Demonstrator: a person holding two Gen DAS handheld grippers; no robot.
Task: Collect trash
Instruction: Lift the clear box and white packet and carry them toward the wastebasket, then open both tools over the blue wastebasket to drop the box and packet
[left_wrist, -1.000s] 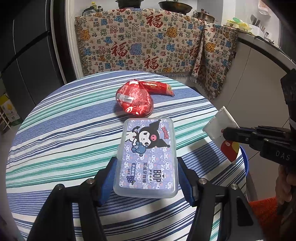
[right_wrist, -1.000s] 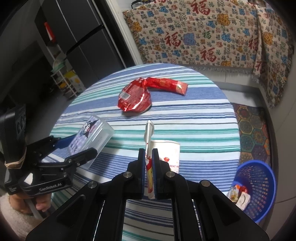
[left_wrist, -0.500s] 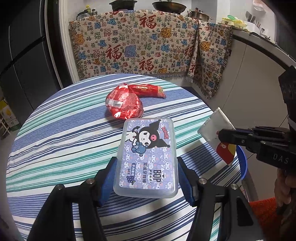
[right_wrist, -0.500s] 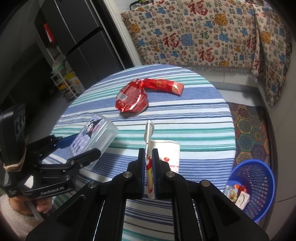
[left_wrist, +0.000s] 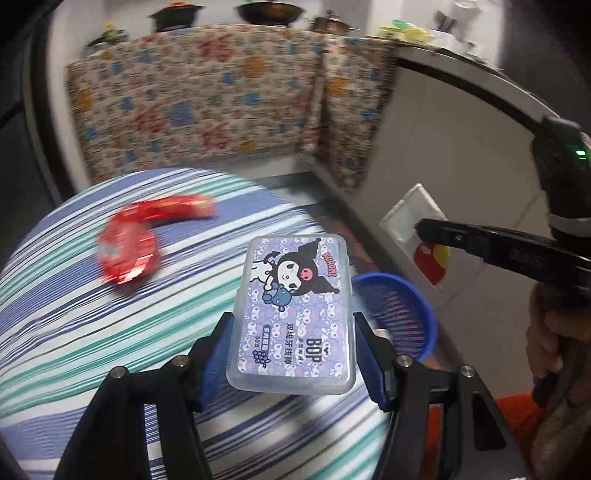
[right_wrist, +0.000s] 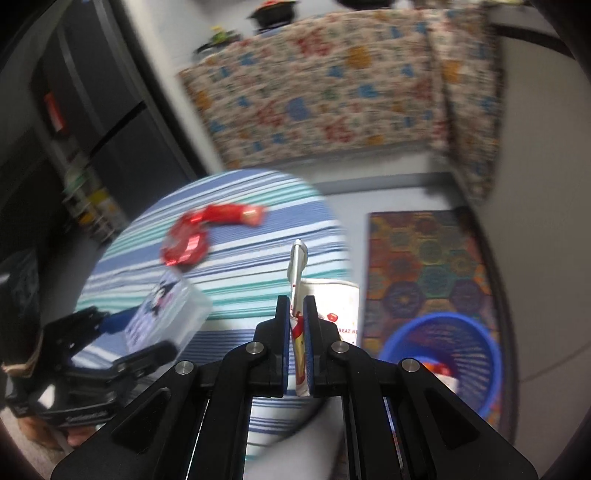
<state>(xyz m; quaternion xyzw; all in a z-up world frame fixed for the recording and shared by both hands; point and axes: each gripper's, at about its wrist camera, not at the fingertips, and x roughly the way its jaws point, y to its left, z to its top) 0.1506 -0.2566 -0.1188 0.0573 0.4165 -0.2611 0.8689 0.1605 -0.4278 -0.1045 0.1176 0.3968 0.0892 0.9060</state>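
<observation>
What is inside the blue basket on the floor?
In the right wrist view, the blue basket holds some red and white packaging near its front wall, blurred. The right gripper's arm covers the lower part, so the rest cannot be seen. In the left wrist view the plastic box hides part of it.

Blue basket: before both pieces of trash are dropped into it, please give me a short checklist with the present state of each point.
1. Left gripper holds the floss box between its pads: ok.
2. Right gripper shut on the white wrapper: ok.
3. Blue basket in view, mouth open: ok.
4. Either item directly above the basket: not ok; both seem short of it.
5. Room left in the basket: ok; only a few pieces lie inside.
6. Red wrapper collected: not ok; it lies on the striped table.
</observation>
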